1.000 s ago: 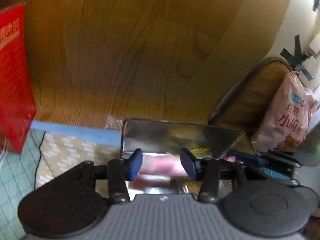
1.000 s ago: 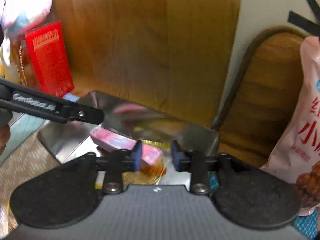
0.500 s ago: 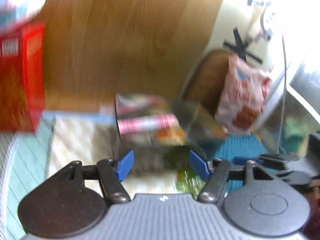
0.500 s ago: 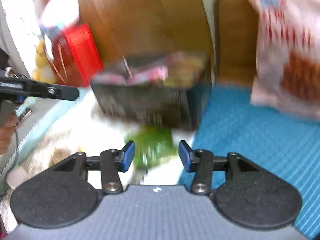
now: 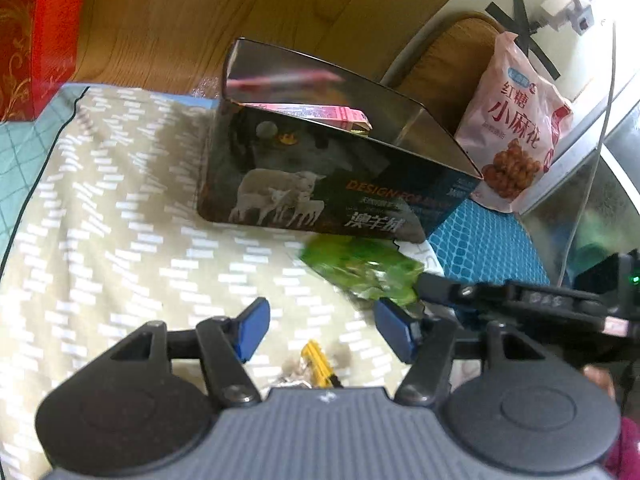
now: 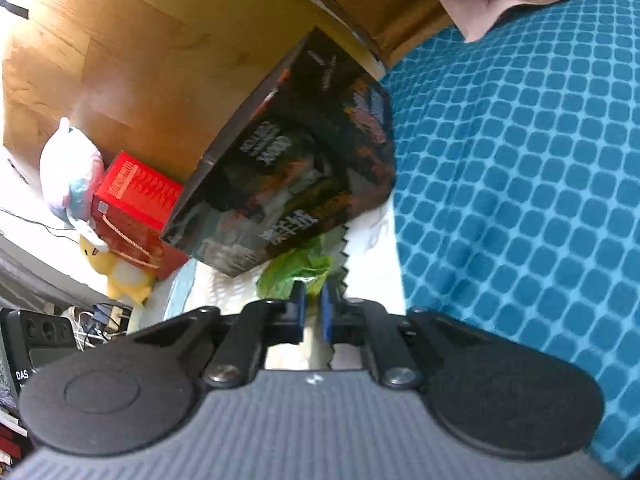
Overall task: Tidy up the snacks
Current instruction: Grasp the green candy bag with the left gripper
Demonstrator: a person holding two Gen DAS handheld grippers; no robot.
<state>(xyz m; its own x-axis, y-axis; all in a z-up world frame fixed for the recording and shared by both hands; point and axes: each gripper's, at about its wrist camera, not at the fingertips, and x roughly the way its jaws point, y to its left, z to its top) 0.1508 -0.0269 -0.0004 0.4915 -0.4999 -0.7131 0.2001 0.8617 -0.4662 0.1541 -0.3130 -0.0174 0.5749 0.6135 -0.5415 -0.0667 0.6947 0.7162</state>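
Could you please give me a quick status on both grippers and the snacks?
Right gripper jaws closing on green packet. Left gripper jaws closing, empty. Pink pack already in dark box. Nothing in the way.

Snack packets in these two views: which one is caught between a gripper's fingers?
The green packet beside the dark box: the closing right gripper pinches its edge. The pink bag leans untouched behind; the pink-striped pack lies inside the box.

We see a glossy printed cardboard box (image 5: 328,184) with a mirror-shiny foil lining, a crinkled glossy green plastic packet (image 5: 360,266), a smooth pink plastic snack bag (image 5: 516,128), woven patterned cloth (image 5: 120,240), waffle-textured blue fabric (image 6: 520,168), and satiny wood-grain panelling (image 5: 192,20).
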